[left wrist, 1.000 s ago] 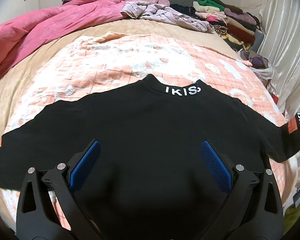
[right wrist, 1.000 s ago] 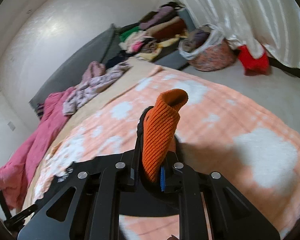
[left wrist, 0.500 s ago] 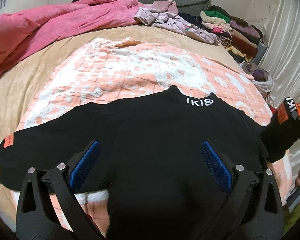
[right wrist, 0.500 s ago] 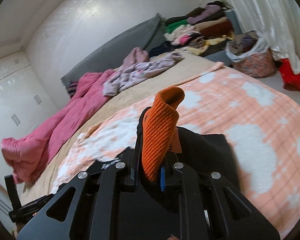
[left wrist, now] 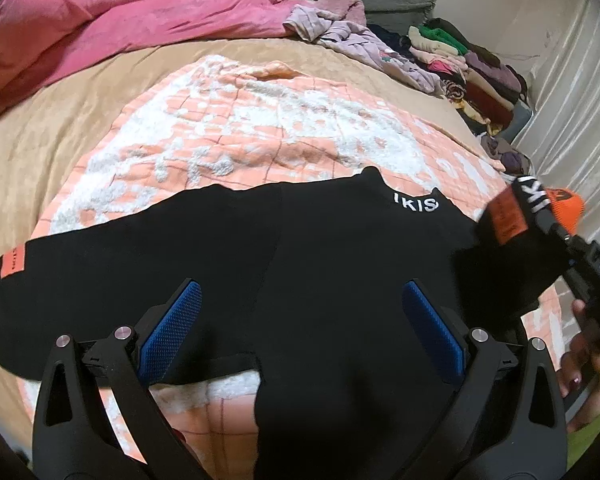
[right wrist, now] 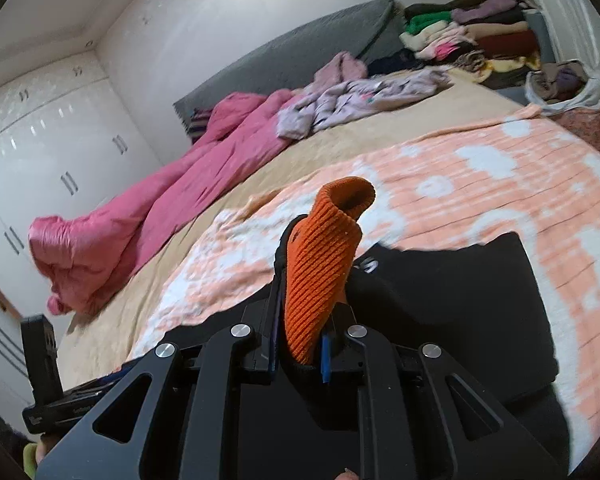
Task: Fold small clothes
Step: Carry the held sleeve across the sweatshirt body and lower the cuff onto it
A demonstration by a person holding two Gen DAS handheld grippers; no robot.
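A black sweater (left wrist: pixel 320 264) with white letters on its collar lies flat on the peach and white blanket (left wrist: pixel 260 128). Its left sleeve (left wrist: pixel 60 280), ending in an orange cuff, stretches out to the left. My left gripper (left wrist: pixel 302 332) hovers open over the lower body of the sweater, with nothing between its blue pads (left wrist: pixel 172 332). My right gripper (right wrist: pixel 308 320) is shut on the right sleeve's ribbed orange cuff (right wrist: pixel 324 256), which stands up between its fingers. In the left wrist view that cuff (left wrist: pixel 568 204) and the lifted sleeve sit over the sweater's right shoulder.
A pink duvet (left wrist: pixel 100 28) and loose lilac clothes (left wrist: pixel 360 40) lie at the head of the bed, before a grey headboard (right wrist: pixel 292 52). Stacks of folded clothes (right wrist: pixel 468 36) and a basket (right wrist: pixel 572 96) stand at the far right. White wardrobes (right wrist: pixel 60 152) line the left wall.
My right gripper has carried the orange cuff and sleeve inward, from beyond the bed's edge to over the sweater. The left gripper has slid left, so the outstretched left sleeve shows more.
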